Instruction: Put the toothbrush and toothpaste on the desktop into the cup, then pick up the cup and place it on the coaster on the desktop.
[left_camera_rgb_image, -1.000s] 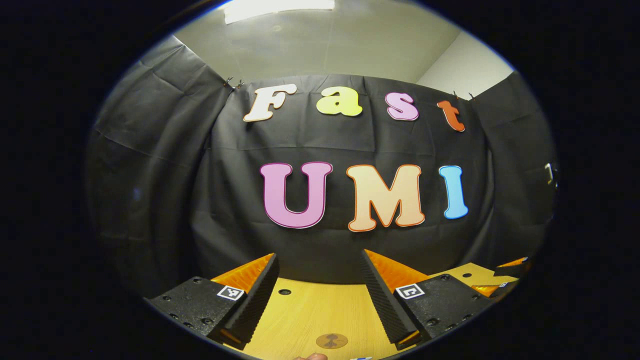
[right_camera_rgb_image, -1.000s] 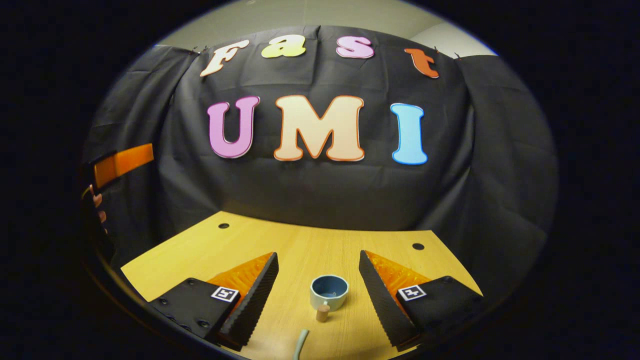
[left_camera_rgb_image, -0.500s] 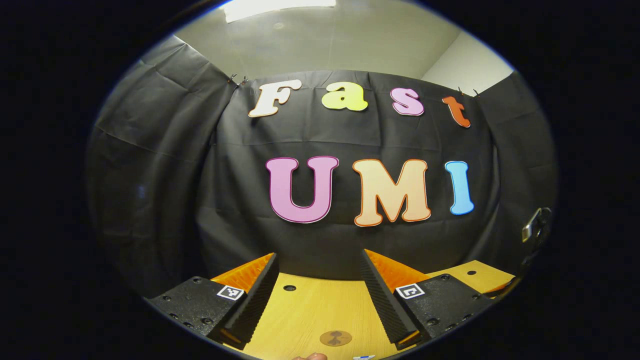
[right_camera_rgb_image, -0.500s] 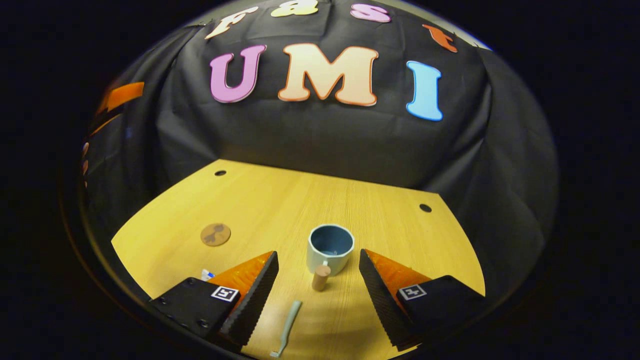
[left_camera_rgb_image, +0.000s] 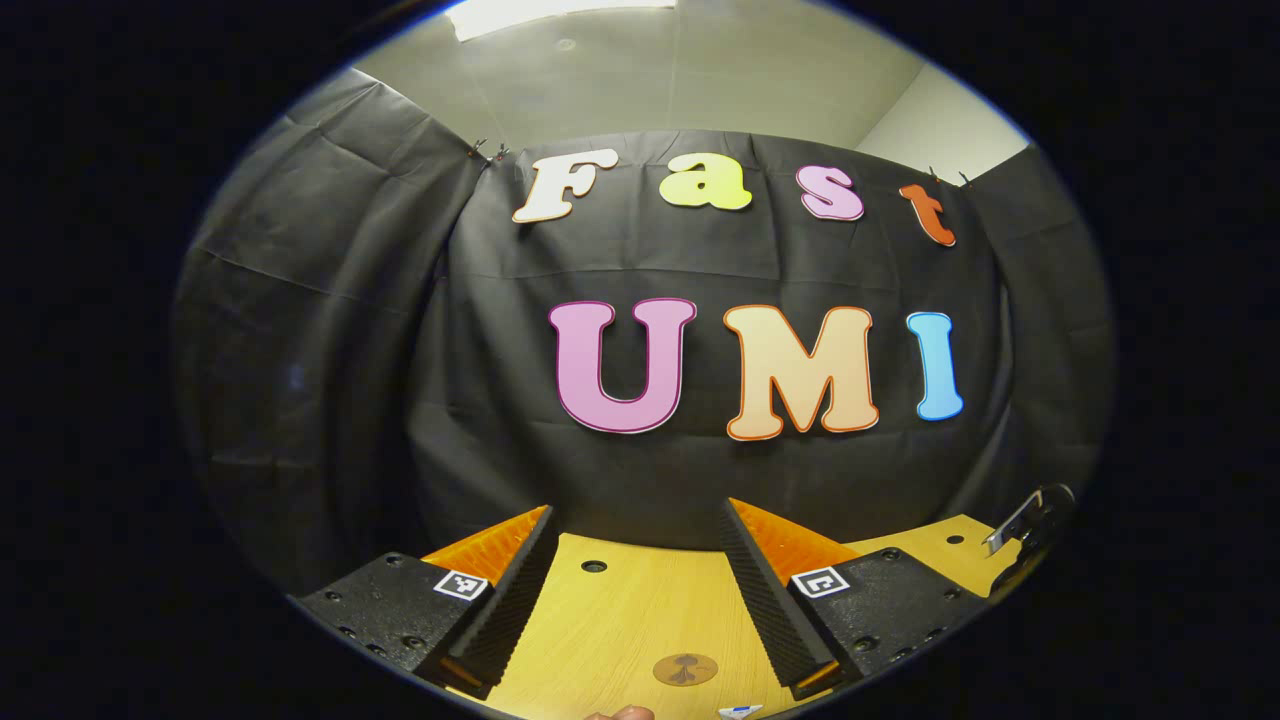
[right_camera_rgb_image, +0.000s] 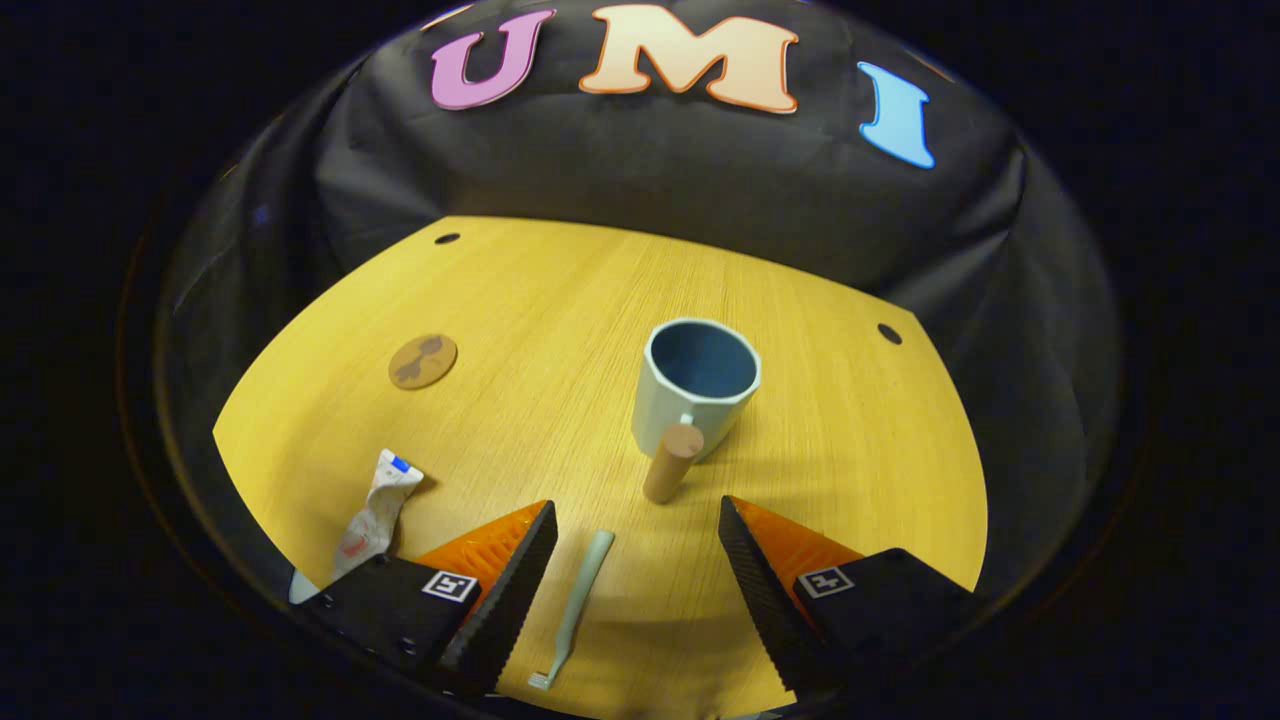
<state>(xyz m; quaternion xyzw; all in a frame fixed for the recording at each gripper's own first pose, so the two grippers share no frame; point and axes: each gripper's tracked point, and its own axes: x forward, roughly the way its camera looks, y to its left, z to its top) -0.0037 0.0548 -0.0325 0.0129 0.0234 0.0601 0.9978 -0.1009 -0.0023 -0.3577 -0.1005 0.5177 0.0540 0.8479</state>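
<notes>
Toothbrush (right_camera_rgb_image: 574, 605) lies flat on the wood desk (right_camera_rgb_image: 560, 300), w/ its long side going near to far. Its brush head is at the near end, by the bottom of the right gripper view; its handle end points far, toward the cup (right_camera_rgb_image: 697, 388). It sits between the two fingers of the right gripper (right_camera_rgb_image: 637, 585), a bit nearer the left finger. That gripper is wide open & holds nothing.

Cup stands upright, mouth up, past the brush. Its wood handle sticks out toward the gripper. Inside looks blue.

Toothpaste (right_camera_rgb_image: 372, 515) lies flat to the left, crumpled. Its long side goes near to far too, w/ the crimped blue-tip end far & the cap end near, partly hidden by the left finger.

Coaster (right_camera_rgb_image: 423, 360) is a small brown round thing, far left, well apart from the cup.

Left gripper (left_camera_rgb_image: 637, 585) is wide open too, holding nothing, w/ the coaster (left_camera_rgb_image: 685, 669) on the desk between its fingers.
</notes>
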